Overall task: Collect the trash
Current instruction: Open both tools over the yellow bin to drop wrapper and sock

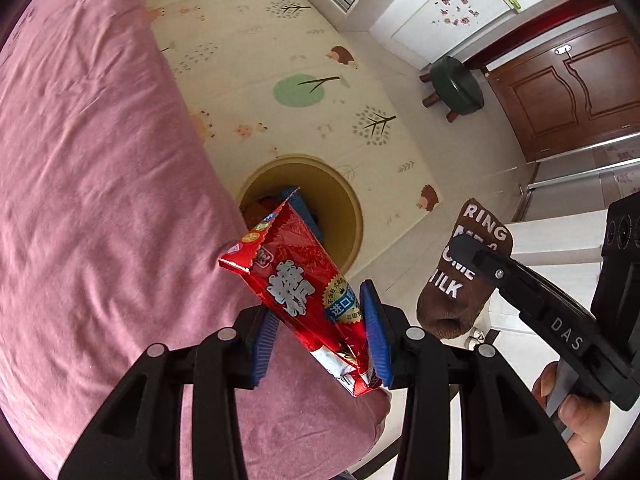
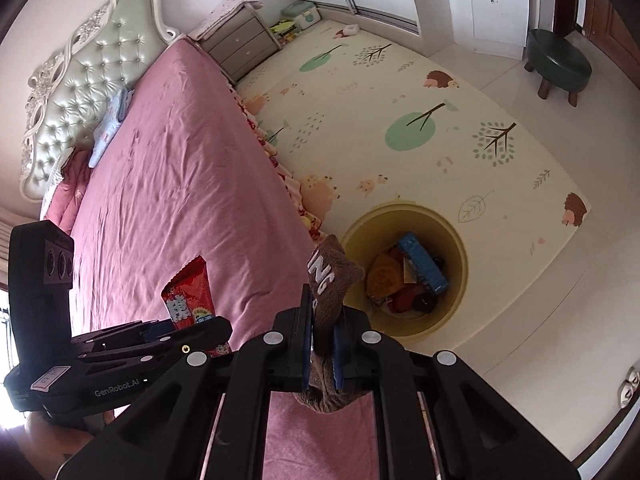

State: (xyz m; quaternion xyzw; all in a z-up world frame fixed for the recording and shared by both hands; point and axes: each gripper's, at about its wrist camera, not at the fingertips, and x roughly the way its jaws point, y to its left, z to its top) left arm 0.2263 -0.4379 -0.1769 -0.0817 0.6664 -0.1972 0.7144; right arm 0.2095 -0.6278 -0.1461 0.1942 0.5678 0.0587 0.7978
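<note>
Left gripper clamped red wrapper, right gripper pinched brown sock; both above yellow bin, likely for dropping.

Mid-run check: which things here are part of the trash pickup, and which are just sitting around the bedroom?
Part of the job:
left gripper shut on the red wrapper
right gripper shut on the brown sock
yellow bin, trash already inside

Just lying about:
green stool
bed
play mat
nightstand
</note>
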